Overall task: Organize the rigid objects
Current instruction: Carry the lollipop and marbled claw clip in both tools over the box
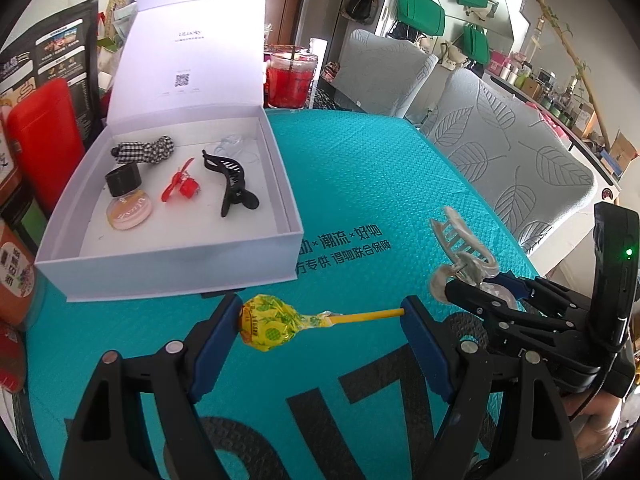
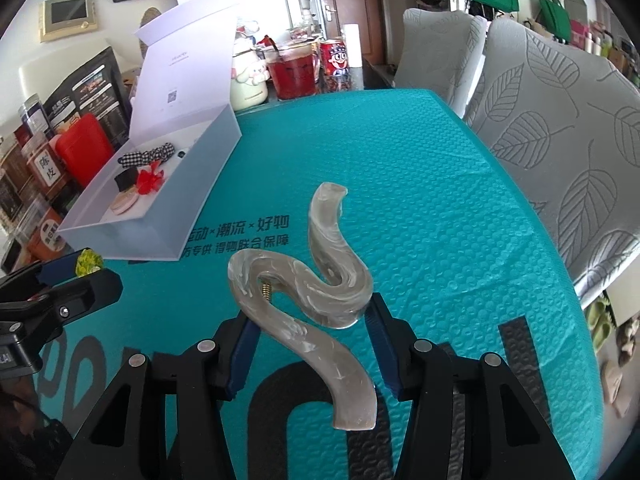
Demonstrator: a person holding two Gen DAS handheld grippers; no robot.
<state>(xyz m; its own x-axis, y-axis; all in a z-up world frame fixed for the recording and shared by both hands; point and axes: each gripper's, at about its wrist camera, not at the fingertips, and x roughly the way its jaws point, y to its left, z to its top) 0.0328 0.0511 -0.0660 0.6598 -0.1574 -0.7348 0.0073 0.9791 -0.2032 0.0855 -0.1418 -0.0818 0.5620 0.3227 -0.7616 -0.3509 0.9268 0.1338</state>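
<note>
A yellow-wrapped lollipop (image 1: 268, 326) is held lengthwise in my left gripper (image 1: 320, 316), its head against the left pad and its stick end against the right pad, just in front of the open white box (image 1: 168, 268). The box holds a black claw clip (image 1: 232, 180), a red clip (image 1: 182, 186), a checkered scrunchie (image 1: 148, 148), a black band (image 1: 123, 179) and a round compact (image 1: 128, 210). My right gripper (image 2: 312, 332) is shut on a marbled beige claw clip (image 2: 312, 288), lifted above the teal mat (image 2: 420, 200) to the right of the box (image 2: 132, 240).
A glass jar of red drink (image 2: 294, 74), a can (image 2: 338, 64) and a cream mug (image 2: 248, 80) stand behind the mat. Packets and a red case (image 1: 40, 140) crowd the left edge. Two grey leaf-patterned chairs (image 2: 560, 128) line the right side.
</note>
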